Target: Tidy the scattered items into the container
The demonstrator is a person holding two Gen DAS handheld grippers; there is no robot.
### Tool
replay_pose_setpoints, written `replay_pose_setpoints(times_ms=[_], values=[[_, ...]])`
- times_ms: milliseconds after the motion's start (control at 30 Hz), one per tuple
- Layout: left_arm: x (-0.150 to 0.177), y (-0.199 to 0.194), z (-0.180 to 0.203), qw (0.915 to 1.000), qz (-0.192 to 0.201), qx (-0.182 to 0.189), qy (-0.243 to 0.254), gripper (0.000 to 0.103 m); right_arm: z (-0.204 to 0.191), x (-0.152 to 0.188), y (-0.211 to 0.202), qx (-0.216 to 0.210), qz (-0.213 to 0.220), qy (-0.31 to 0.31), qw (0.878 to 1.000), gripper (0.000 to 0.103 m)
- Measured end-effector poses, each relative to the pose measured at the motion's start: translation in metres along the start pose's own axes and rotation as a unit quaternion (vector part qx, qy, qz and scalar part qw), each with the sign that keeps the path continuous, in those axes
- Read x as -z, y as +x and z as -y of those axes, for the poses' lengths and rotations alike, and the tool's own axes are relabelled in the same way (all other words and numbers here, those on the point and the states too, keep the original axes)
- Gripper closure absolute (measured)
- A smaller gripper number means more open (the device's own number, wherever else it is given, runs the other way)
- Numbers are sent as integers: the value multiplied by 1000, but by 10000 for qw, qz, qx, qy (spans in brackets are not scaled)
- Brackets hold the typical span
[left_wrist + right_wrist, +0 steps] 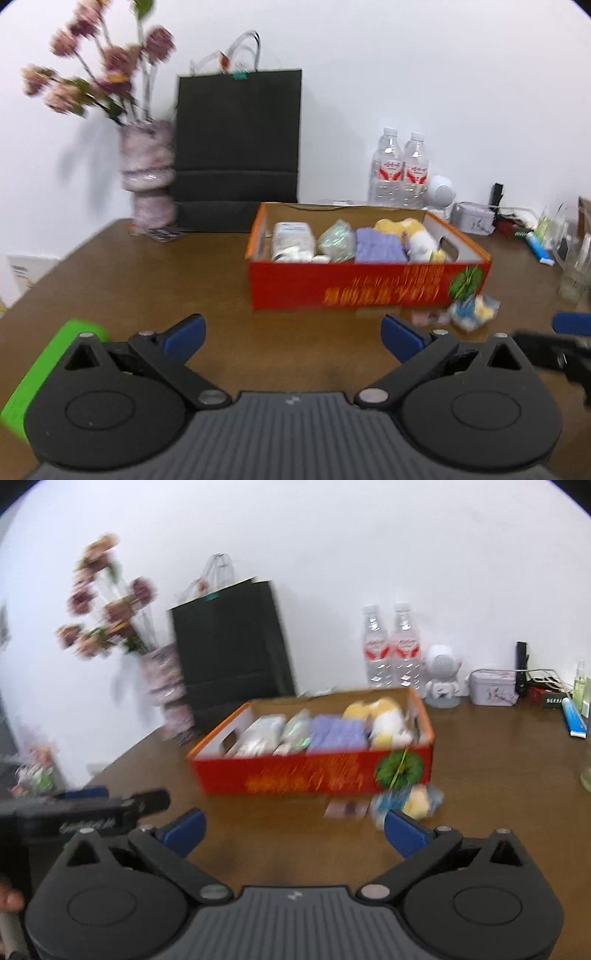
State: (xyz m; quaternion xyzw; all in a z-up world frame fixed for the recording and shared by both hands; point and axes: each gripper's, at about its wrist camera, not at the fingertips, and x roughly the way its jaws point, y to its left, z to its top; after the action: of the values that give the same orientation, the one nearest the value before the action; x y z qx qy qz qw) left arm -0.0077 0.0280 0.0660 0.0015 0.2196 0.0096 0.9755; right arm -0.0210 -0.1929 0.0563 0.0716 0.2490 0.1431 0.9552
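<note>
**Box nearly full, a few strays left on the table**

On a brown wooden table (155,280) stands a shallow red-and-orange cardboard box (365,288), open at the top. It already holds a row of things side by side: a white packet (291,240), a crinkly clear-green bag (338,240), a folded lilac cloth (376,245) and a yellow-and-white plush toy (417,236).

Not everything is in. Just in front of the box, near its right corner, lies a small blue-and-yellow wrapped bundle (474,312), and just beside it, to the left, something small, flat and pinkish (428,316), too blurred to name. A bright green block (40,369) also sits at the near left edge, partly behind the left tool.

The left gripper (293,334) hangs low over bare table, its blue-padded fingers spread wide with nothing between them. The right gripper (295,829) is likewise spread and empty, and its right fingertip is close to the blue-and-yellow bundle.

I judge the tidying well advanced, with those loose pieces remaining. Both views are smeared, so fine detail is uncertain.

Against the white wall stand a black paper bag (238,147), a vase of pink flowers (147,173) and two water bottles (400,170).
</note>
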Motion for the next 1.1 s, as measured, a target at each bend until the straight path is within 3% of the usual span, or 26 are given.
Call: replay_pose_setpoints(times_ms=[100,200,367,467,933,1100], values=[[27,-16,6,9998,149,-62,110,0,-5,35,-13,50,78,58,9999,0],[43,-22,11,9994,130,25,324,0,-12,51,-4,174,-205,-140,9995,0],[57,-13,16,9980,-318,12,543,0,-14,62,19,526,-680,-263,9959,0],[62,-7,14,9975,-498,81,495,0,-9,64,25,516,-864,-184,9948,0],[66,13,-6,9932,-1113,313,-150,0,-8,64,26,482,-904,-107,9947,0],[66,13,-3,9931,-1165,53,-92,0,-4,60,15,240,-691,-34,9973,0]])
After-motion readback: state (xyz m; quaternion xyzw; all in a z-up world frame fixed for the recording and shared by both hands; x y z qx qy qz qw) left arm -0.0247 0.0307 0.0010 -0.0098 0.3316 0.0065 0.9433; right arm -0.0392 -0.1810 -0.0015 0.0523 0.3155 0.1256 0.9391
